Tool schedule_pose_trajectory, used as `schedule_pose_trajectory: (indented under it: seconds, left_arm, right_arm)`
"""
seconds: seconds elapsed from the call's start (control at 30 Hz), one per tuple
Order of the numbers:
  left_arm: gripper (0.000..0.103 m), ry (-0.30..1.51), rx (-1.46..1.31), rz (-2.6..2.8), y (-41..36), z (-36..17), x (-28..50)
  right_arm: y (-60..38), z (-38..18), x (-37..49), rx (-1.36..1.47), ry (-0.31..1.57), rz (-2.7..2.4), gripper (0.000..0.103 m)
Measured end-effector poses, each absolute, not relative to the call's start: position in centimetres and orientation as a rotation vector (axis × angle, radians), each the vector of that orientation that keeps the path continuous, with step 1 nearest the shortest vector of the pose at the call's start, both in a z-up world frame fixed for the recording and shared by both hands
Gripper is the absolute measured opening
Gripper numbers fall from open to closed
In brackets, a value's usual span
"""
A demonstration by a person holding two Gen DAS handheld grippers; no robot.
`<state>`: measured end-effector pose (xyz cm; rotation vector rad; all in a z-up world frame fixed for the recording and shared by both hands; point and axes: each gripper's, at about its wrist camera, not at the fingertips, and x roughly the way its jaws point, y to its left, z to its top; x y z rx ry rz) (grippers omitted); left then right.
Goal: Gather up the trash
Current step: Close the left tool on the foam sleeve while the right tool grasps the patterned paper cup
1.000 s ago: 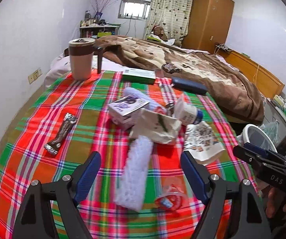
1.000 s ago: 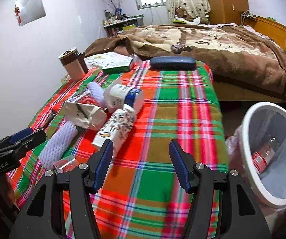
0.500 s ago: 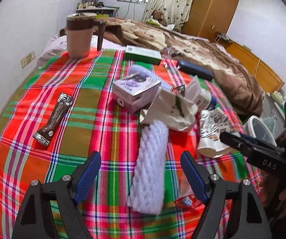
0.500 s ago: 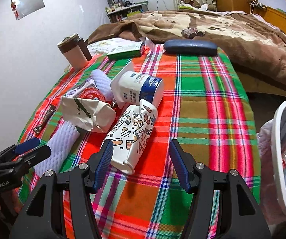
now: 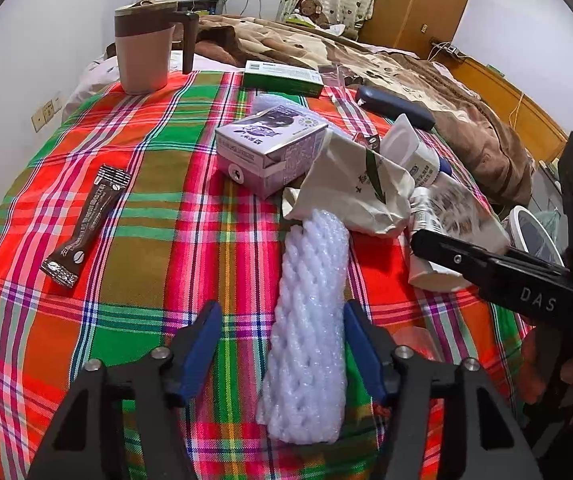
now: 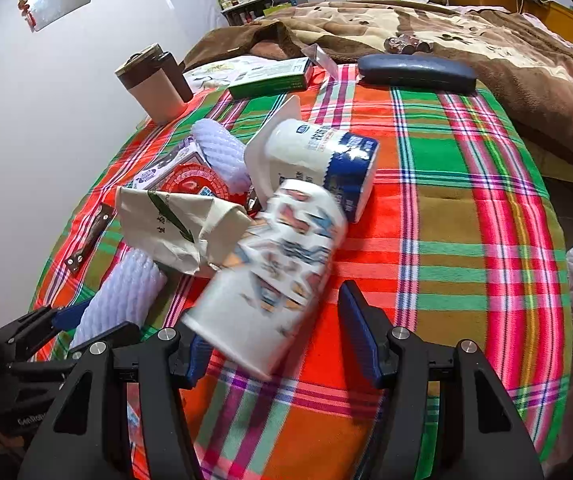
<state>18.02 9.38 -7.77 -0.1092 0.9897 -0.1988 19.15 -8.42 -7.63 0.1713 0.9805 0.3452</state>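
Bedroom, plaid-covered tabletop [image 5: 134, 184] strewn with litter — pick-up step: left tool [image 5: 278, 340], jaws just closing yet apart, straddles white foam netting [image 5: 310, 320]; right tool [image 6: 274, 344], apart, brackets toppled printed cup [image 6: 270, 276] — next, clamp, carry to bin [image 5: 534, 236].

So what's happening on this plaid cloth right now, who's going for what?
A person with a gripper in each hand is clearing litter off the plaid cloth. The left gripper straddles the white foam net sleeve; its jaws have just been closing, with a gap on one side yet. The right gripper is open around the lying patterned paper cup, not clamped. Nothing is lifted. The white bin waits beside the bed.
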Motion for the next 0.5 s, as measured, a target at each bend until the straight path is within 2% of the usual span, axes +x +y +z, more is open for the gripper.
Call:
schedule_pose_trajectory:
  seconds: [0.07, 0.13, 0.27, 0.4, 0.5]
  left_arm:
    - [0.046, 0.989, -0.118, -0.204, 9.41, -7.77, 18.04]
    - [0.044, 0.988, -0.120, -0.210, 9.31, -7.79, 18.04]
    - [0.029, 0.984, -0.129, -0.221, 9.17, -7.71, 17.96]
    - [0.025, 0.979, -0.138, -0.229, 9.16, -7.62, 17.85]
    - [0.024, 0.971, -0.138, -0.228, 9.09, -7.32, 17.60]
  right_arm:
    - [-8.34, -7.59, 19.11, 0.165, 0.973, 0.348, 0.059]
    - [-8.30, -7.54, 19.03, 0.168, 0.967, 0.352, 0.053]
    - [-8.19, -7.54, 18.79, 0.164, 0.964, 0.357, 0.052]
    - [-8.19, -7.54, 18.63, 0.163, 0.959, 0.356, 0.051]
    - [-8.26, -7.25, 18.23, 0.146, 0.939, 0.355, 0.037]
